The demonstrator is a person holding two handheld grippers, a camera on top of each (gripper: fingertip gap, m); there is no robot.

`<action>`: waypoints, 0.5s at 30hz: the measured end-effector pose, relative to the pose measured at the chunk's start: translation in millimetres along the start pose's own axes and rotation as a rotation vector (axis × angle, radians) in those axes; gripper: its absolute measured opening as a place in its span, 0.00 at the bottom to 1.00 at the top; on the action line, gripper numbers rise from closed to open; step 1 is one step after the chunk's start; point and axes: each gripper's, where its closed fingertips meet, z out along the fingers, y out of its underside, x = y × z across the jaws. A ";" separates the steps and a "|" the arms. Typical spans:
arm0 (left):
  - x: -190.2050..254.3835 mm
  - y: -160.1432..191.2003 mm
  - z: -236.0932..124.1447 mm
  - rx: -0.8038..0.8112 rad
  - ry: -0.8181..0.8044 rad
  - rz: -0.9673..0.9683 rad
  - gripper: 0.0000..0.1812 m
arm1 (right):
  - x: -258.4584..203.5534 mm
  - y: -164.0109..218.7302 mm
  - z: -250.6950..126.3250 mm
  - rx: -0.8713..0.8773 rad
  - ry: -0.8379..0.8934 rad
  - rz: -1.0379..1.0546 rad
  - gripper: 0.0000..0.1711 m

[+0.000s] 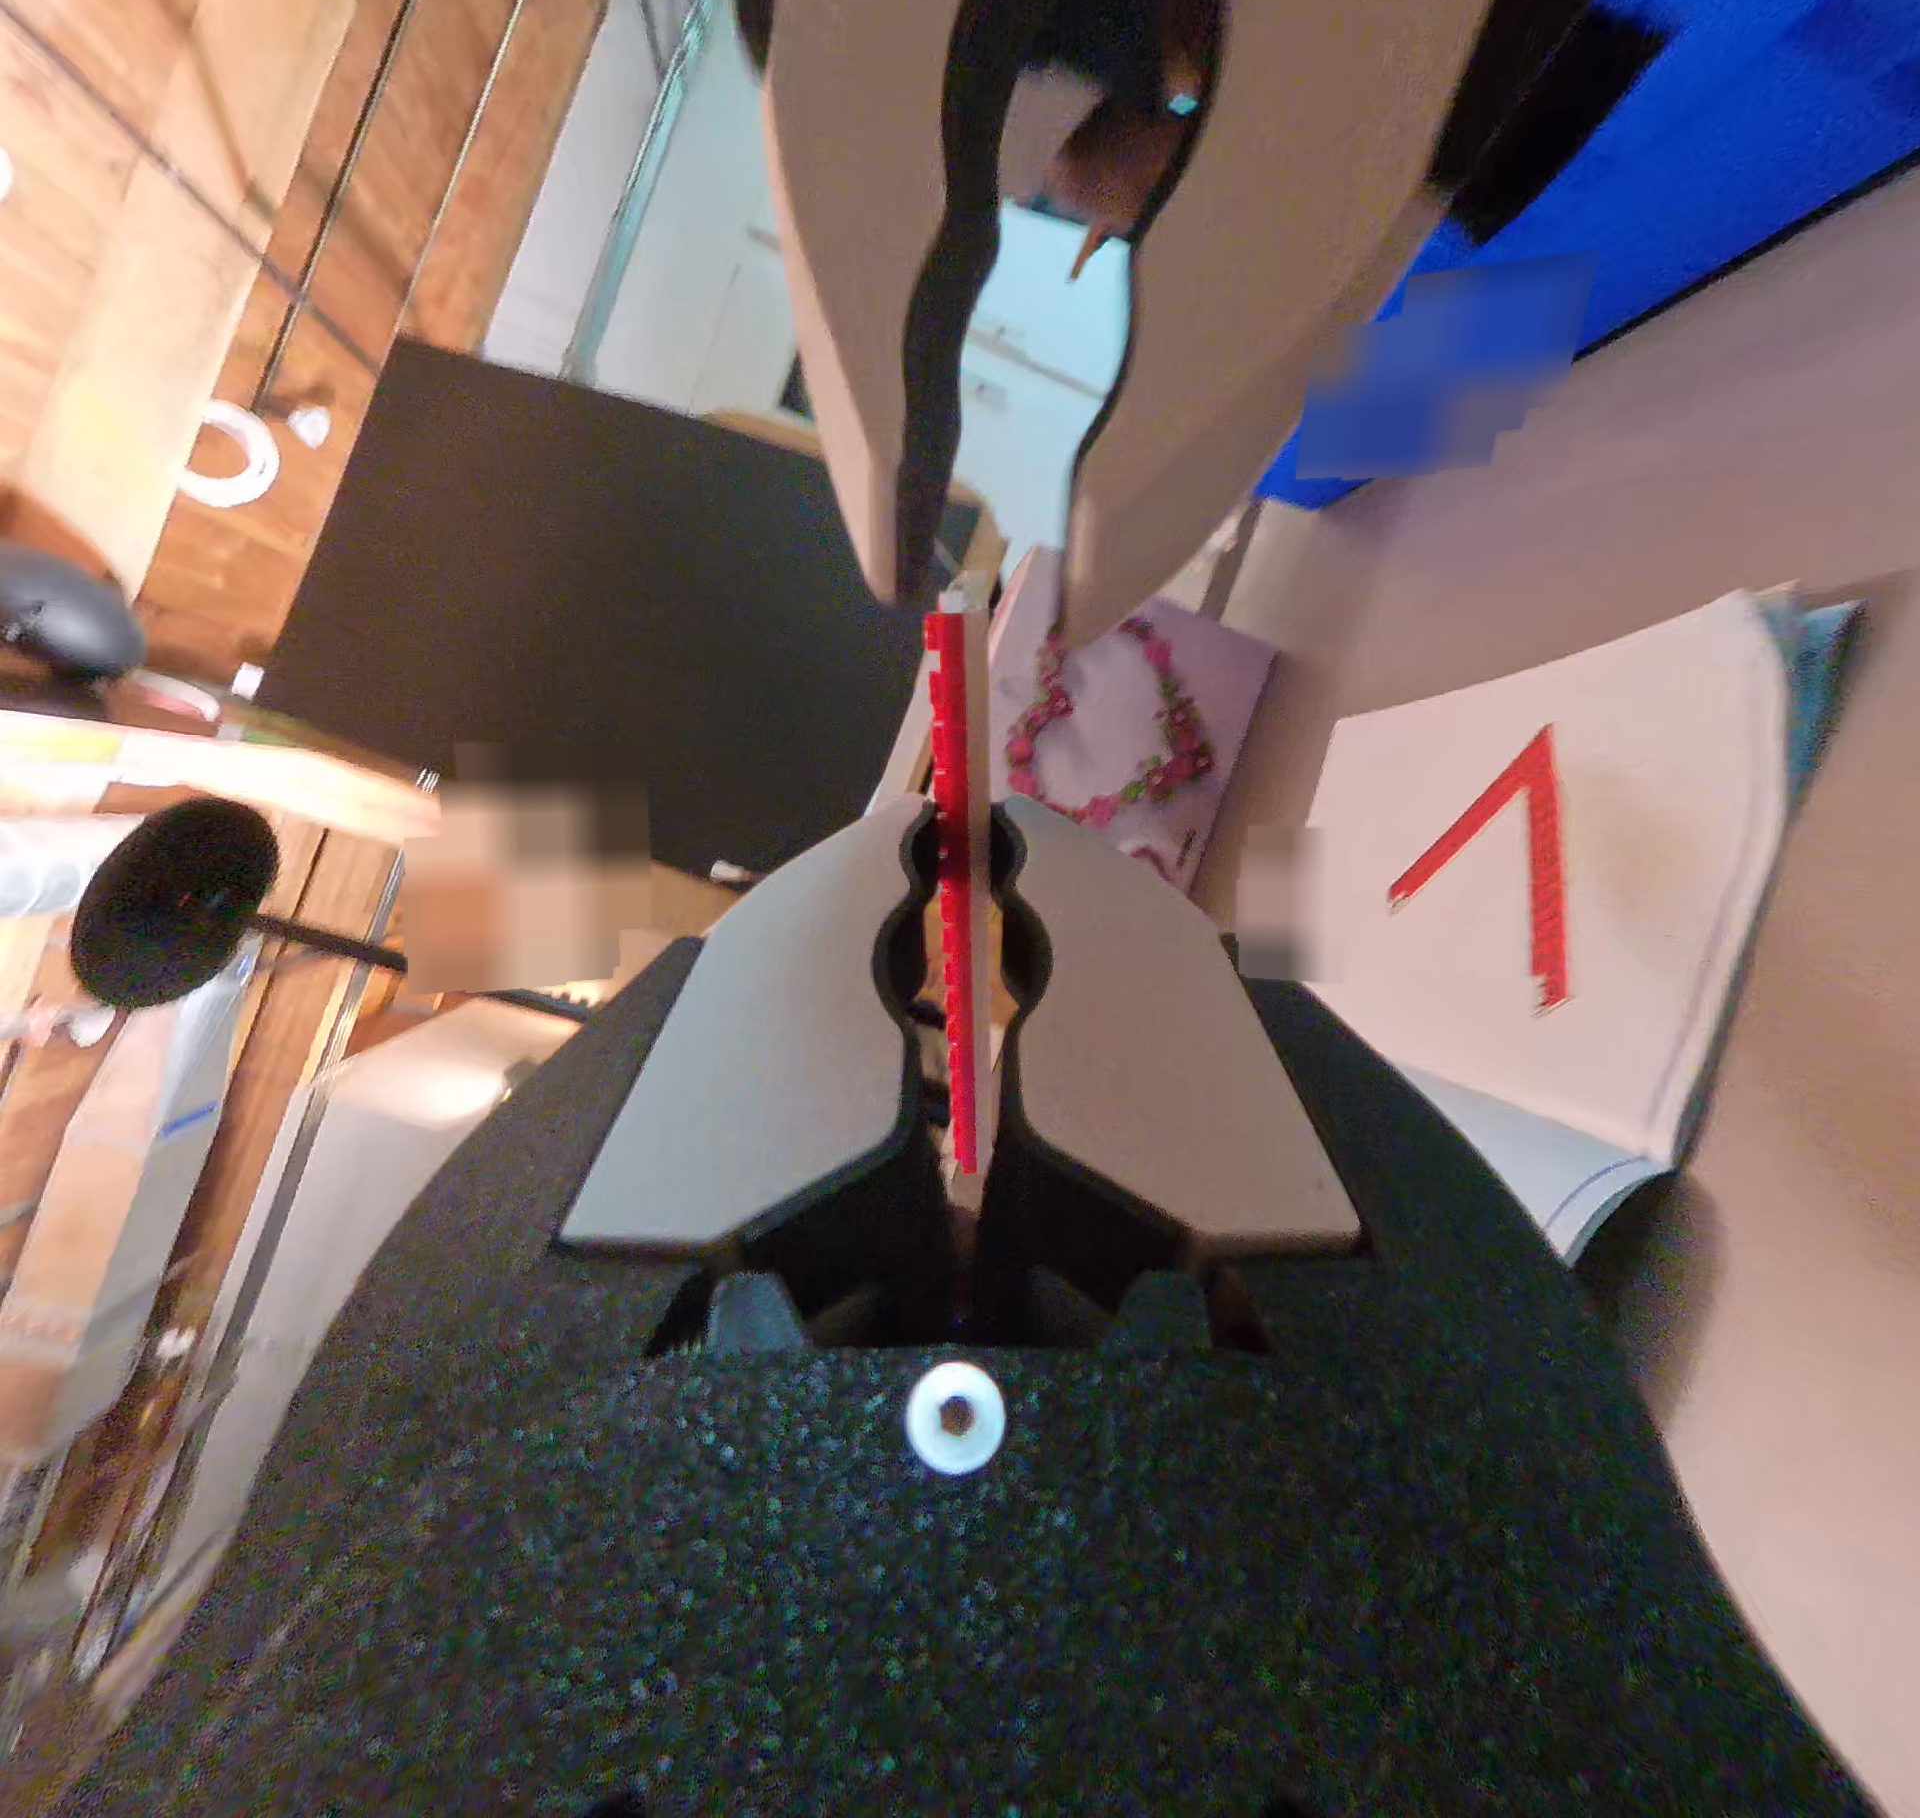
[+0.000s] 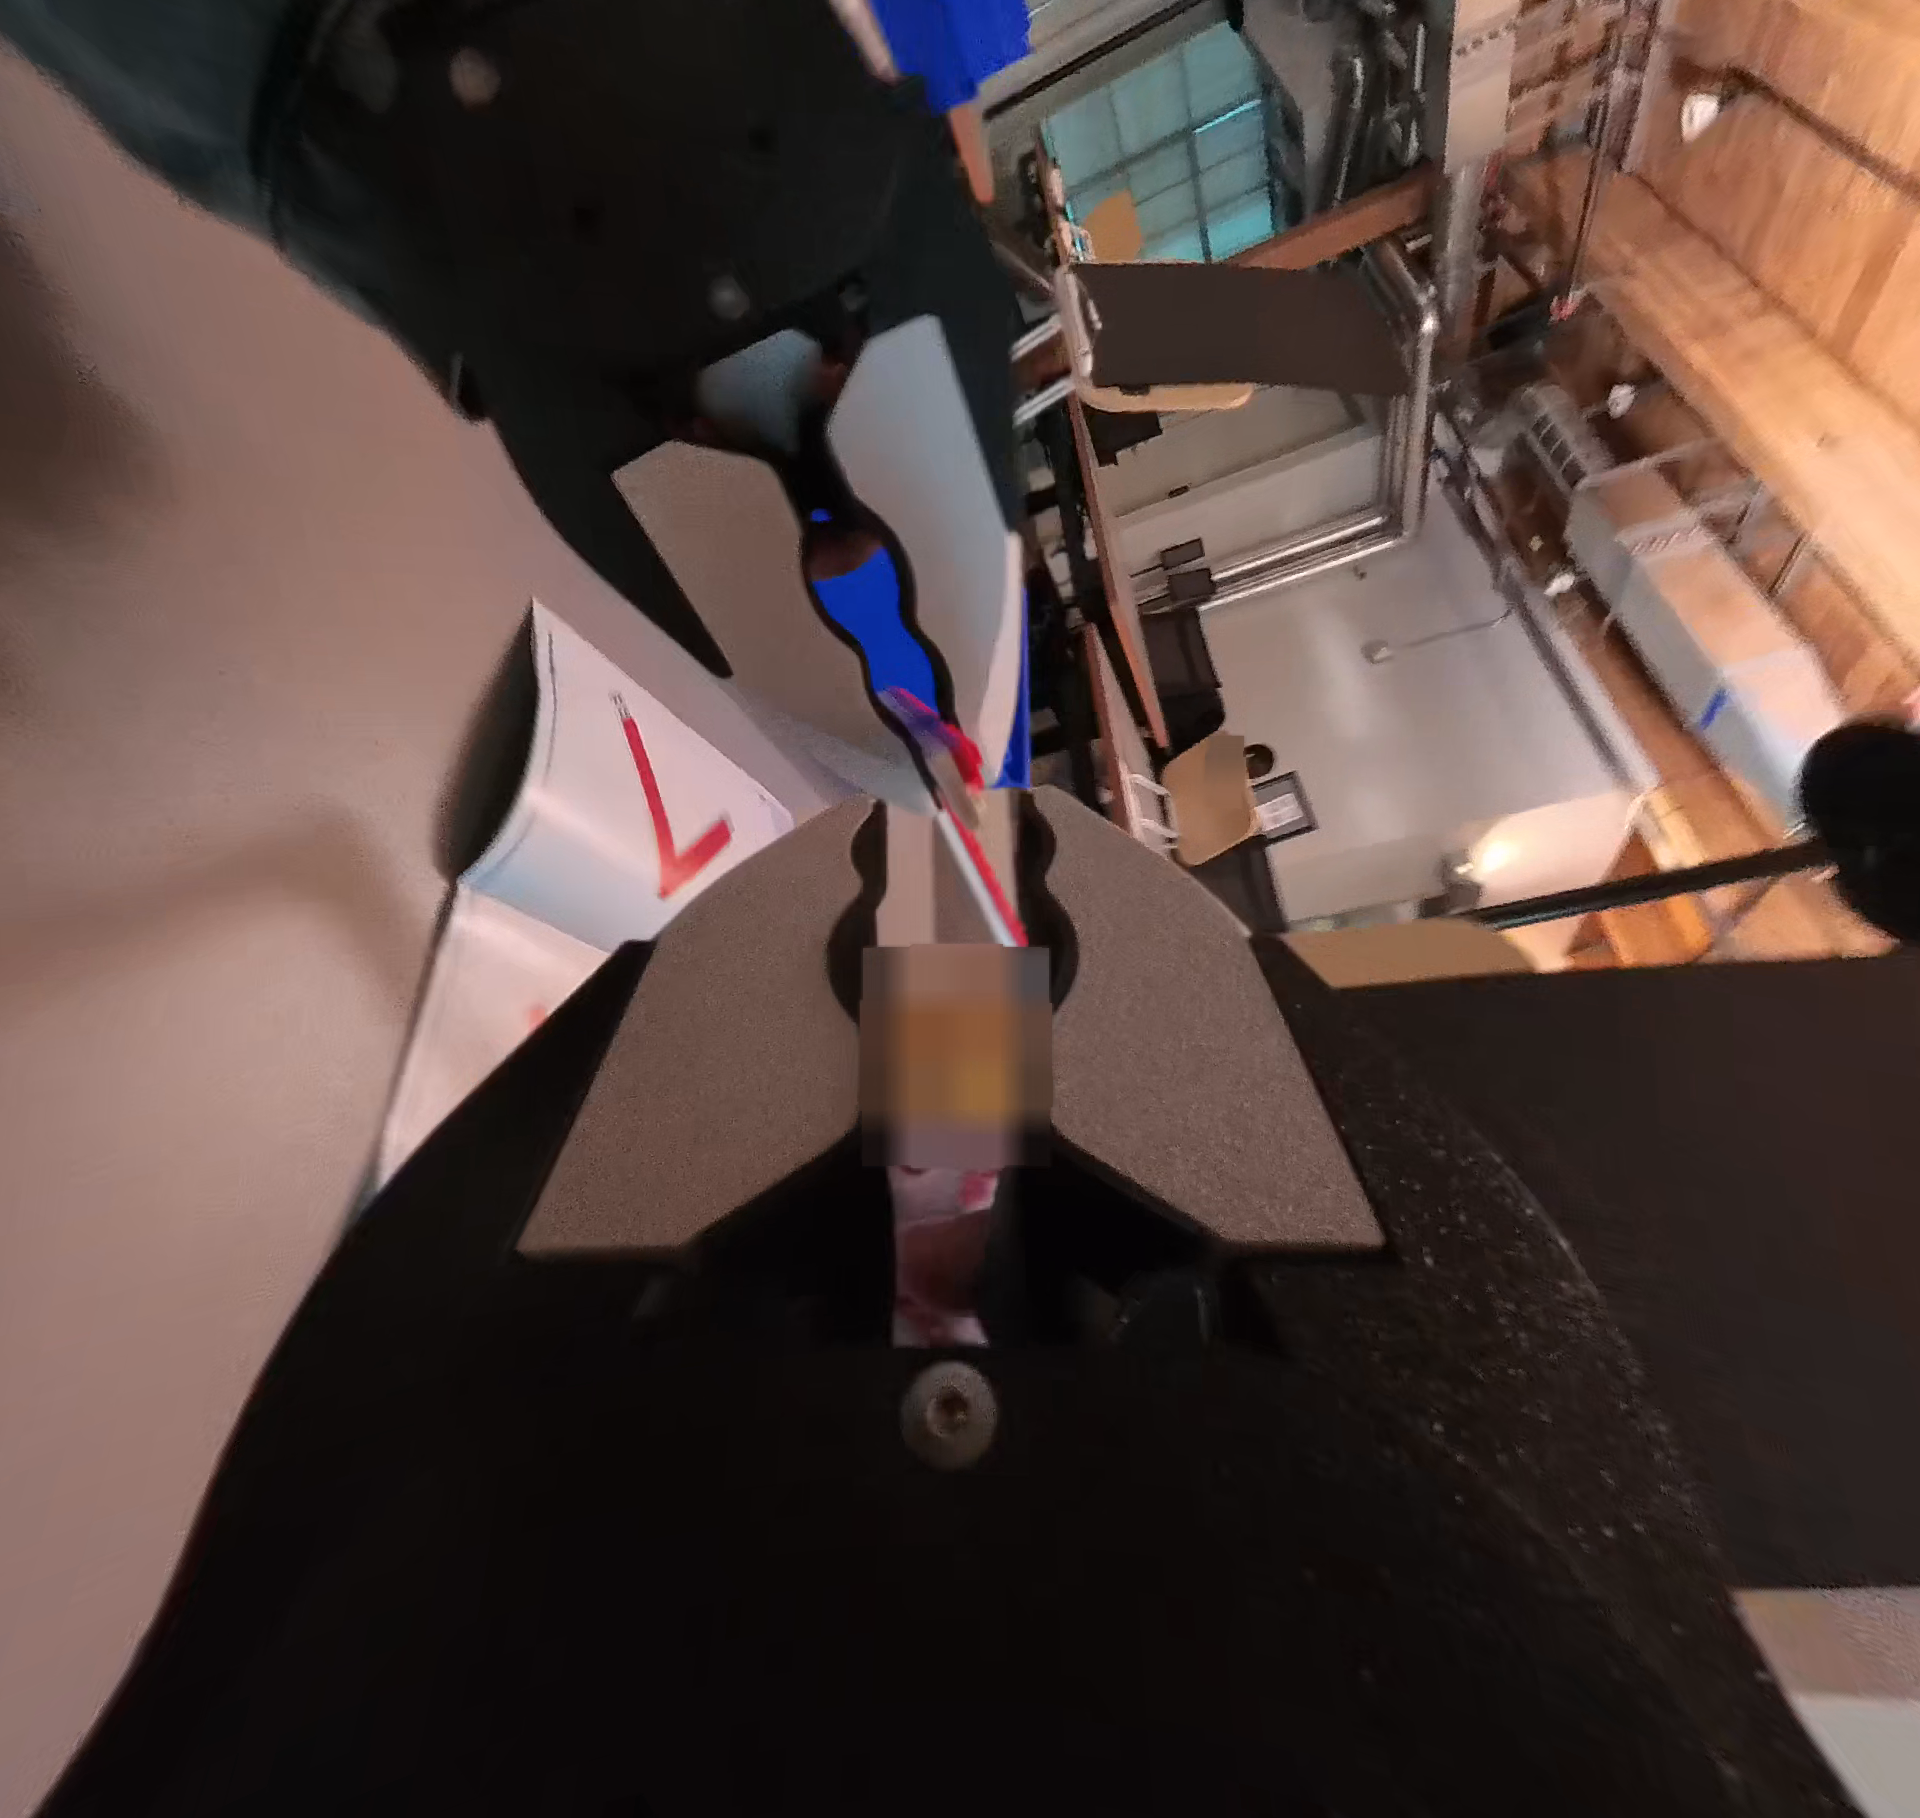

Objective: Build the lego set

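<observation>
1. Step in hand, as judged: joining or checking a long red beam [image 1: 954,895] against the booklet [image 1: 1538,895] at right of the left wrist view
2. Left gripper [image 1: 961,833] is clenched on the beam at frame centre
3. Right gripper [image 2: 951,833]: jaws slightly apart around the beam's far end; whether they grip cannot be told
4. Next likely needs steady alignment
5. The beam is thin, studded, pale-backed

The red lego strip [image 1: 956,895] runs hidden between the left tongs [image 1: 961,818].
</observation>
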 end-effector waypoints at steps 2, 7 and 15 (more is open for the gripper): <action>-5.9 14.3 -1.6 -0.045 -0.045 -0.029 0.04 | 7.4 4.6 -3.3 0.063 -0.005 0.225 0.16; -15.2 35.4 -3.4 -0.139 -0.135 0.027 0.04 | 8.8 23.9 7.8 0.309 -0.121 1.168 0.26; -18.5 26.3 5.9 -0.206 -0.267 0.289 0.04 | 0.6 10.6 26.5 0.601 -0.449 1.983 0.20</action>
